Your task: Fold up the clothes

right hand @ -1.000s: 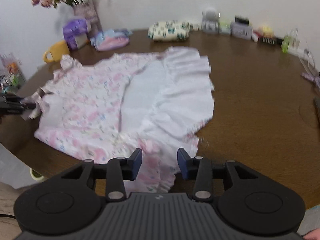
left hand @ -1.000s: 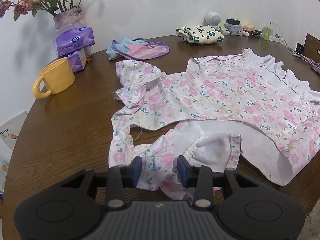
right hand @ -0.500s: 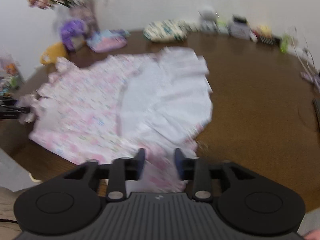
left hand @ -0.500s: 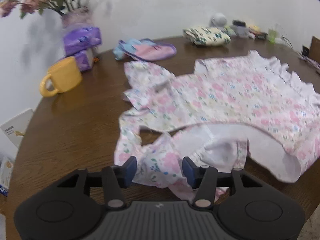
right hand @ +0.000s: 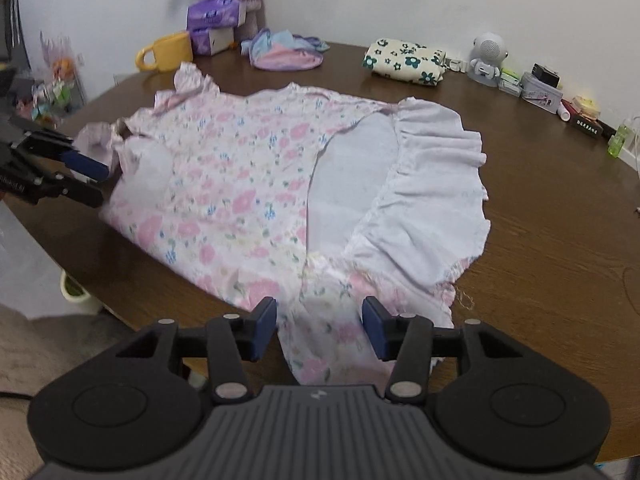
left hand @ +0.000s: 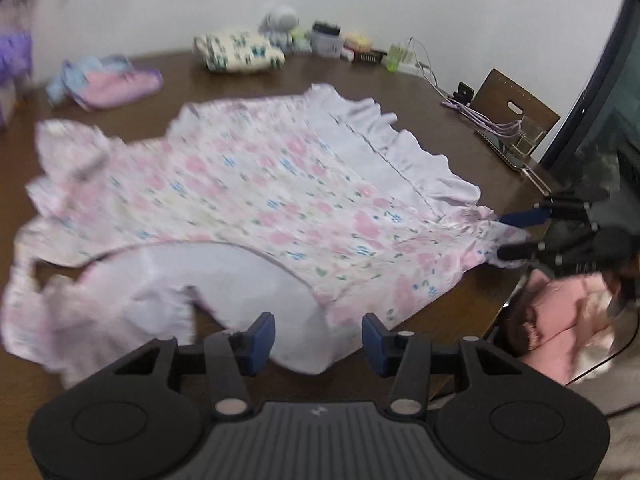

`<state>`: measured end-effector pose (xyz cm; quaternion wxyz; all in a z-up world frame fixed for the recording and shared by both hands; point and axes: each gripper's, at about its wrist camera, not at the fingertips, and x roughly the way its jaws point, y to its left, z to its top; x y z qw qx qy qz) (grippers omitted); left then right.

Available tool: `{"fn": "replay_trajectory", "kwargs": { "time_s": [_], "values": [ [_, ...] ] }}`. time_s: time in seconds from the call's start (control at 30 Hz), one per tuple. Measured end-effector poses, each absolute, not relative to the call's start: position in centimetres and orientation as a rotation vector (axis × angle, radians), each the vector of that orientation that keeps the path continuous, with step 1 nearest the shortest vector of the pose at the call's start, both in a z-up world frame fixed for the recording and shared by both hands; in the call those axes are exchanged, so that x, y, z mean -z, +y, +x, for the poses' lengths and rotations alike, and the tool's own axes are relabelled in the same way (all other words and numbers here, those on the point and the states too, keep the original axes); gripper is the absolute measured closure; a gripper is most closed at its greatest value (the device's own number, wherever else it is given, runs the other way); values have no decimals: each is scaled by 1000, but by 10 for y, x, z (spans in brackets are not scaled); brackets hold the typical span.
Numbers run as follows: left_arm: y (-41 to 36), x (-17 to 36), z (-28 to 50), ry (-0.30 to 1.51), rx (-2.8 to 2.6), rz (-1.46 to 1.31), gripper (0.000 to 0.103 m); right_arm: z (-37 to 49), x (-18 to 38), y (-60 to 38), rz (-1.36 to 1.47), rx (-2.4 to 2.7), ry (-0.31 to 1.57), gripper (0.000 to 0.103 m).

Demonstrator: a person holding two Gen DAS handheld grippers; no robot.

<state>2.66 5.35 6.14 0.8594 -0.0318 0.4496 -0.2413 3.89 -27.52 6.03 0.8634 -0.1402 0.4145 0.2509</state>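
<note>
On the round wooden bench, in front of the folded cream floral garment at its back edge, the pink floral dress lies spread with one side turned over, so its pale lining shows; the fold is begun, most remains. The left gripper is closing, half-wide fingers over the near edge, apparently not pinching. The right gripper is opening, hem between its fingers, unpressed. A second ago both sat narrower on fabric; the left view has swung rightward.
</note>
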Motion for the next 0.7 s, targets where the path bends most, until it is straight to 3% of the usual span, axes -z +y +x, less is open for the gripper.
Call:
{"fn": "replay_trajectory", "kwargs": {
  "time_s": [0.07,0.13,0.17,0.2,0.27,0.37,0.7],
  "values": [
    [48,-58,32,968,523,-85,61,35,-57,-277,-318,-523,877,52],
    [40,-55,36,995,536,-77,78,34,-54,-279,-337,-523,889,52],
    [37,-53,38,1007,548,-68,94,34,-52,-279,-350,-522,894,52],
    [34,-52,39,1018,564,-57,99,34,-49,-279,-362,-519,898,52],
    [27,-55,33,984,569,2,102,36,-47,-279,-375,-520,905,55],
    [19,-69,11,856,566,123,102,39,-49,-279,-381,-542,913,92],
    [-21,-40,-47,741,595,554,102,41,-41,-280,-457,-590,949,89]
  ]
}}
